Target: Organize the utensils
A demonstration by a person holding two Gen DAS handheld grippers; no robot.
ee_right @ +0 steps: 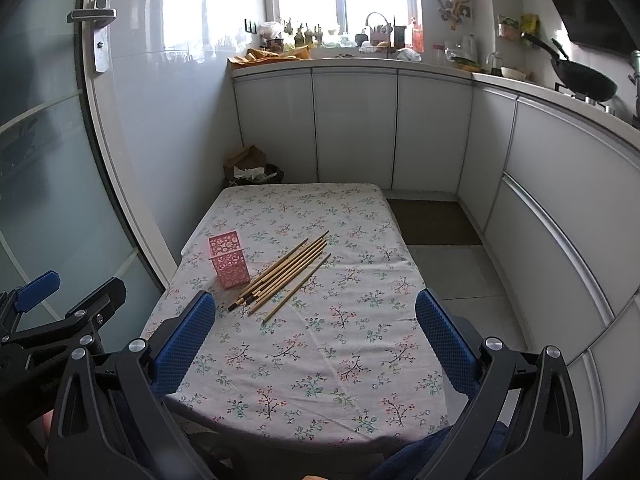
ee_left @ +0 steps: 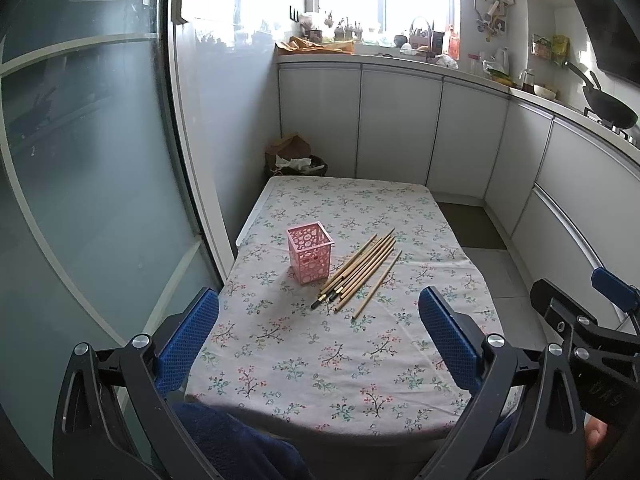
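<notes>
A pink perforated holder (ee_left: 310, 252) (ee_right: 229, 261) stands upright on the floral tablecloth (ee_left: 340, 352) (ee_right: 320, 344), left of centre. Beside it on the right lies a bundle of several wooden chopsticks (ee_left: 358, 270) (ee_right: 282, 271), fanned diagonally with dark tips toward me. My left gripper (ee_left: 318, 312) hovers open over the near part of the table, well short of the chopsticks, with nothing between its blue pads. My right gripper (ee_right: 316, 314) is open too, held above the near table edge. Each view shows the other gripper at its side.
White cabinets (ee_left: 400, 128) run along the back and right under a cluttered counter with a wok (ee_left: 608, 108). A frosted glass door (ee_left: 80, 160) stands close on the left. A bin with paper (ee_left: 296, 160) sits behind the table. Dark blue clothing (ee_left: 240, 444) is at the near edge.
</notes>
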